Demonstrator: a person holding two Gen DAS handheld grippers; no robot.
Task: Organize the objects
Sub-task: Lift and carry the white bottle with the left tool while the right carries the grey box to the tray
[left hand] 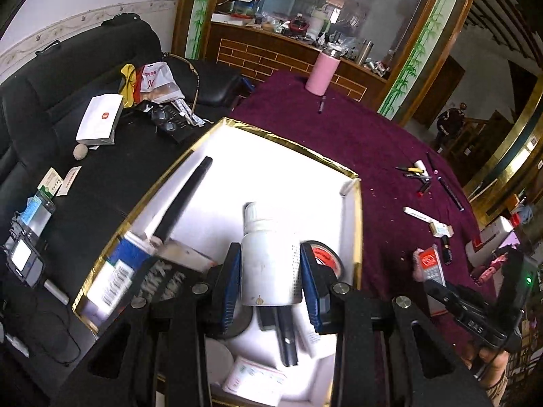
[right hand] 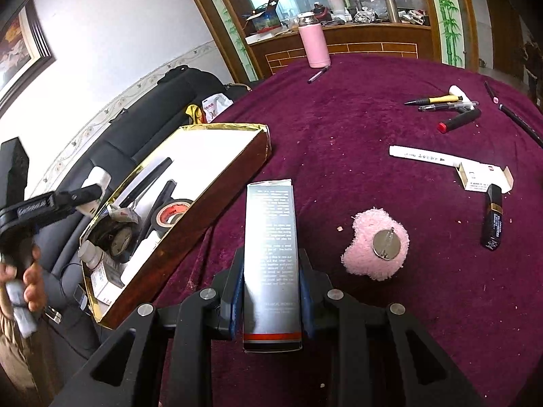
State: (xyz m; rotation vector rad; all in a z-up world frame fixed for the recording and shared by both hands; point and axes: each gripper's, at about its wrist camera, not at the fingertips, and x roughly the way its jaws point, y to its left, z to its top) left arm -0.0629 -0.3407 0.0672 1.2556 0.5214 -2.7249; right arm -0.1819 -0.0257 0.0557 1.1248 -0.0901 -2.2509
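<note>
My left tool is pinching a white plastic bottle, its blue pads pressed on the two sides of the body and the capped end pointing away from me. I see it hanging over the near part of the gold-rimmed box, which sits at the left edge of the tabletop with its purple cloth. Inside the box below the bottle lie a long black stick, a roll of tape with a red core, a blue and white carton and some smaller white packets near me.

My right tool is clamped on a tall grey box with fine print on its face and a red band at the near end; it lies along the tool's line, pointing away. It hangs above the purple cloth, just right of the gold-rimmed box's brown side wall.

Still out on the cloth: a pink fluffy pad with a round metal disc on it just right of the grey box, a black lipstick tube at the right, a small open white carton beyond it, a white marker, a cluster of pens farther off, and a pink flask standing upright at the far edge.
</note>
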